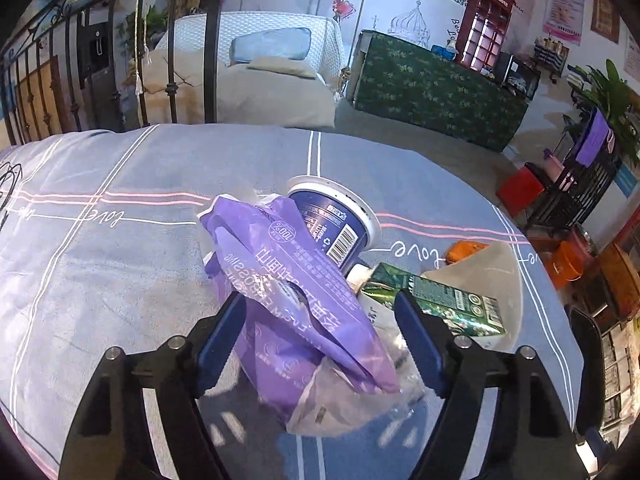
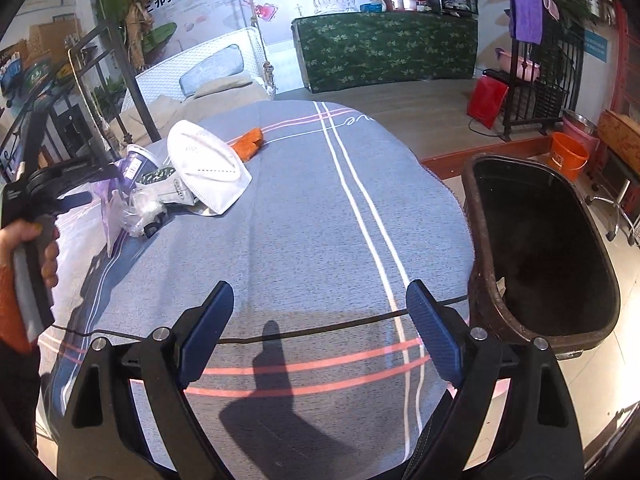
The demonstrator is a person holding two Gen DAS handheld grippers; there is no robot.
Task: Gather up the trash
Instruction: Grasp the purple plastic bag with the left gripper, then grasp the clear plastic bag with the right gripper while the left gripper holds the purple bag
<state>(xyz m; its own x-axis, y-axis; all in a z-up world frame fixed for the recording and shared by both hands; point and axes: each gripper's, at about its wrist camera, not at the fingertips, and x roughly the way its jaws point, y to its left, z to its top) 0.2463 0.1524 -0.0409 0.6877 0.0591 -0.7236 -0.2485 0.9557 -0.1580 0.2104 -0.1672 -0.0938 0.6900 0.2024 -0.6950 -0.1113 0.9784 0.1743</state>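
A: We start with the largest item. The bench (image 2: pixel 304 216) carries a grey striped cloth. The dark bin (image 2: pixel 540 256) stands off its edge at 3 o'clock in the right wrist view, apart from the cloth and with its mouth open.

B: Where do we find the trash?

A: In a pile at 10 o'clock in that view. In the left wrist view it lies dead centre. We list it by size: the white face mask (image 2: pixel 208 164), the purple wrapper (image 1: pixel 296 304), the blue cup (image 1: pixel 332 224) on its side at 12 o'clock, the green carton (image 1: pixel 440 300) at 2 o'clock, and an orange scrap (image 1: pixel 466 250) beyond it.

B: State of each claw?

A: The left claw (image 1: pixel 320 336) stands partly open and straddles the purple wrapper. The left pad lies against the film; the right pad sits clear of it, so we judge the grip not yet made. The right claw (image 2: pixel 320 332) stands wide open over bare cloth and holds nothing.

B: How will the wrapper handle?

A: We judge it light, soft and slick; it will crumple under the pads. We advise taking hold across the bunched middle, not the clear loose film at 6 o'clock, which may slip free. The carton just beside the right pad could be caught.
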